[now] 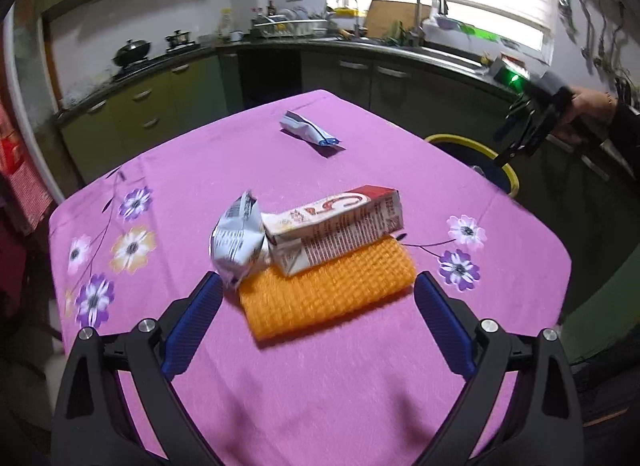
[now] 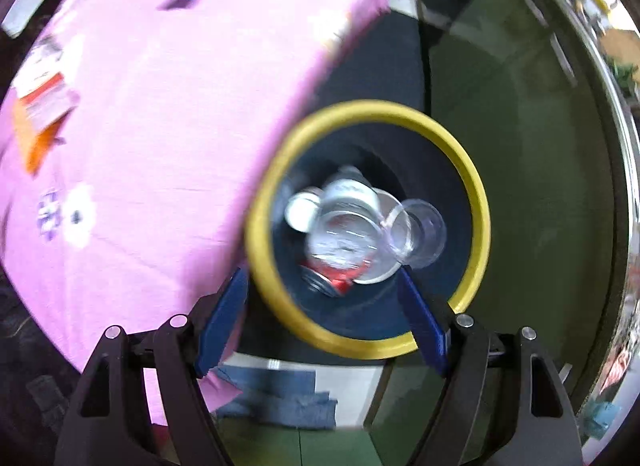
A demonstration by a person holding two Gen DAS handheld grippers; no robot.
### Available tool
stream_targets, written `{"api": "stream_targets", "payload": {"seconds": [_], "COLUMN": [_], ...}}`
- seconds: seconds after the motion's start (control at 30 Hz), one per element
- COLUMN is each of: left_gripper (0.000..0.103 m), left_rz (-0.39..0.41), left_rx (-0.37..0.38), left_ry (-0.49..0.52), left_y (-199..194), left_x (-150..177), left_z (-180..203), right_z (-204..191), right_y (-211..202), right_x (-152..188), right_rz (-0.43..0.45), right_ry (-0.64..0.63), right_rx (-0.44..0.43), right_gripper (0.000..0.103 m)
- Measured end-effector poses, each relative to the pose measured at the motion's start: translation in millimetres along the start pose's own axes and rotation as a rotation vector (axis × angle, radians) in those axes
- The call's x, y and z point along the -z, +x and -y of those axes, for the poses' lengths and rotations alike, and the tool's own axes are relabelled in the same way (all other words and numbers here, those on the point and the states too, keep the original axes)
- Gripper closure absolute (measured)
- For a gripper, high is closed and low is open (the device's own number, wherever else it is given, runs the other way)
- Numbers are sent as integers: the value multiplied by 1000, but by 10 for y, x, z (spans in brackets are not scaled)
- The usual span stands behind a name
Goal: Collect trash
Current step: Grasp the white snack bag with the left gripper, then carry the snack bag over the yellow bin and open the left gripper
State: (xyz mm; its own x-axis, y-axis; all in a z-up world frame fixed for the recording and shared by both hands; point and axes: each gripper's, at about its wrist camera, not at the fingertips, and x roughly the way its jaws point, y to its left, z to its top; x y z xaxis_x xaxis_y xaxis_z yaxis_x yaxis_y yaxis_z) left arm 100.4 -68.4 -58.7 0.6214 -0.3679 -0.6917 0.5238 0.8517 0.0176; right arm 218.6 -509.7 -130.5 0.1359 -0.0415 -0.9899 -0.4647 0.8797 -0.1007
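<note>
Carton (image 1: 336, 225): we see it red and white, lying on the orange cloth (image 1: 328, 294) at table (image 1: 320, 386) centre.
Wrapper (image 1: 308, 130): blue-white, crumpled, at 12 o'clock from the carton.
Bin (image 2: 372, 109): yellow-rimmed, holding cups.
Left gripper (image 1: 319, 294): spread, empty.
Right gripper (image 2: 322, 286): spread, empty, above the bin.

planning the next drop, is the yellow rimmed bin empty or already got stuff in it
Not empty. The bin already holds clear plastic cups, white lids and something red at the bottom.

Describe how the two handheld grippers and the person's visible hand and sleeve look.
Both the left gripper and the right gripper have black, triangular-cutout finger frames with silver round bolts and blue ribbed pads. In the left wrist view, the right one shows a green light, held by a hand in a dark sleeve.
</note>
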Motion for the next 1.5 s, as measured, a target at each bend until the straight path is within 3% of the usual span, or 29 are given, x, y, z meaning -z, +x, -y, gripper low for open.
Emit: {"api": "stream_targets", "payload": {"seconds": [0.17, 0.43, 0.53, 0.67, 0.73, 0.9, 1.1, 1.5], "left_gripper": [12, 12, 13, 39, 44, 44, 59, 66], "left_rz": [-31, -57, -65, -123, -145, -162, -194, -147], "left_rx": [48, 186, 148, 95, 76, 48, 18, 58], "left_ry": [7, 67, 60, 44, 61, 84, 129, 109], "left_y": [230, 347, 365, 500, 531, 557, 687, 721], "left_x": [-170, -284, -298, -268, -243, -155, -108, -195], "left_z": [-183, -312, -403, -575, -607, -668, -691, -727], "right_z": [-320, -606, -619, -663, -700, -740, -764, -872], "right_y": [-218, -215, -175, -177, -233, -267, -302, -353], "right_x": [-48, -99, -114, -148, -160, -161, -186, -186], "right_rz": [68, 74, 78, 75, 75, 76, 75, 78], "right_ry": [-75, -128, -132, -140, -145, -155, -163, -176], "right_rx": [-52, -80, -86, -91, -95, -109, -113, -121], "right_gripper": [27, 27, 27, 27, 27, 27, 27, 27]}}
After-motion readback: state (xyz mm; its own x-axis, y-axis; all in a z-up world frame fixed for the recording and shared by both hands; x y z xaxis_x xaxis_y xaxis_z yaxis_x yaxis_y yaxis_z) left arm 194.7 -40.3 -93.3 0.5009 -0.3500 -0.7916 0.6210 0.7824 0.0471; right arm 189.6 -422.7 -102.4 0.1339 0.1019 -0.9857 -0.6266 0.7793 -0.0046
